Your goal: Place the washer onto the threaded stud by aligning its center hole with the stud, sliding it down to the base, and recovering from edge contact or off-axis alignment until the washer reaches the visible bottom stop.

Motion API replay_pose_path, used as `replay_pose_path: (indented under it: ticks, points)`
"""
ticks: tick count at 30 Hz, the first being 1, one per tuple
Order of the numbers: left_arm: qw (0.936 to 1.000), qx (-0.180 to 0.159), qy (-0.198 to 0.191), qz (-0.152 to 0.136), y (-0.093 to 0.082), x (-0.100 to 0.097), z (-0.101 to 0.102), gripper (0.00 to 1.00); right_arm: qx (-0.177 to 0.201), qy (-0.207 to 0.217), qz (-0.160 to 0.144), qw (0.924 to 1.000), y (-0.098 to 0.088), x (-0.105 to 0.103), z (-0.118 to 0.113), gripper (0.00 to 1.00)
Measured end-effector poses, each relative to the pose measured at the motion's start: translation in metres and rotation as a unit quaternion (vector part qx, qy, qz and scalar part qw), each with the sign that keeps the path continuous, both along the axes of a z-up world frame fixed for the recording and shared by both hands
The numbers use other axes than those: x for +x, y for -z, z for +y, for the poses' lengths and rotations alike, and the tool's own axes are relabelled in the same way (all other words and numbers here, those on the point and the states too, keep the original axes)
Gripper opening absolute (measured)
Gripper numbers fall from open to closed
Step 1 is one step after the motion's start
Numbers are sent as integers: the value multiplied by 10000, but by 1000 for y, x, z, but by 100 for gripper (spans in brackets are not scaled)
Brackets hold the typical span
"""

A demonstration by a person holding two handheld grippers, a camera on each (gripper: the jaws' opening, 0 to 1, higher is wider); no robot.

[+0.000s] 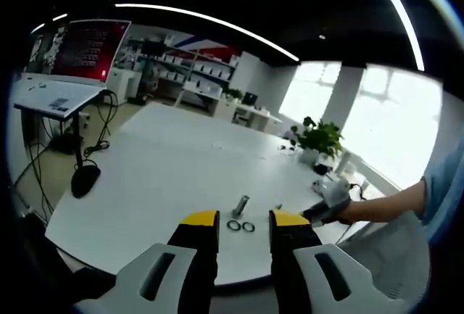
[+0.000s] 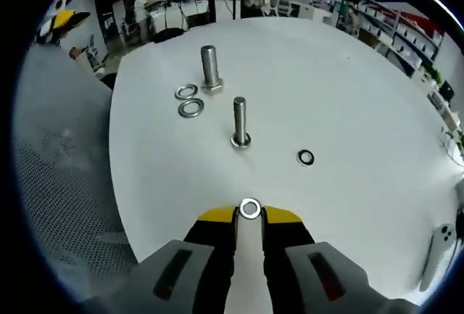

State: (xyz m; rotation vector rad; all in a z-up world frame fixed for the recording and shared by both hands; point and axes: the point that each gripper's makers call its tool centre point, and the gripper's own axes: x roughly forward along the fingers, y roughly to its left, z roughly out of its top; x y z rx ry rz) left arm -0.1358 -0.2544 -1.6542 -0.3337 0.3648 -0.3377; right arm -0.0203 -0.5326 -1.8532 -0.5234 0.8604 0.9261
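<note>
One washer (image 2: pixel 250 209) pinched in right gripper (image 2: pixel 250 214), short of small stud (image 2: pixel 240 122); level it, center hole. Left gripper (image 1: pixel 243 221) open, empty.

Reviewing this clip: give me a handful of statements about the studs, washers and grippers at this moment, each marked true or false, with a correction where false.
1. The right gripper holds a washer between its jaw tips. True.
2. Two studs stand upright on the white table. True: a thicker stud and a thinner stud.
3. Two loose washers are stacked on the thinner stud. False: they lie flat on the table beside the thicker stud.
4. The left gripper is clamped on a stud. False: its jaws stand apart with nothing between them.
5. A small washer lies alone on the table, apart from the studs. True.
</note>
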Motion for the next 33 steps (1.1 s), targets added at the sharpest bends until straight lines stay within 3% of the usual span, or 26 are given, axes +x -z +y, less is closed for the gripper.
replay_pose_path:
  ticks: [4,10,22,33]
  points:
    - [10000,2,-2,1,0,0,0,25,57,-64,-48,10000,0,-9,4,15]
    - [10000,21,27,14,1,0,0,25,152,-179,-47,9997,-1,-6,5,16]
    - [10000,29,17,21,1,0,0,25,-161,-522,-54,9985,-3,-7,12,14]
    - [10000,18,9,11,0,0,0,25,150,-418,-1,9990,-32,-2,27,14]
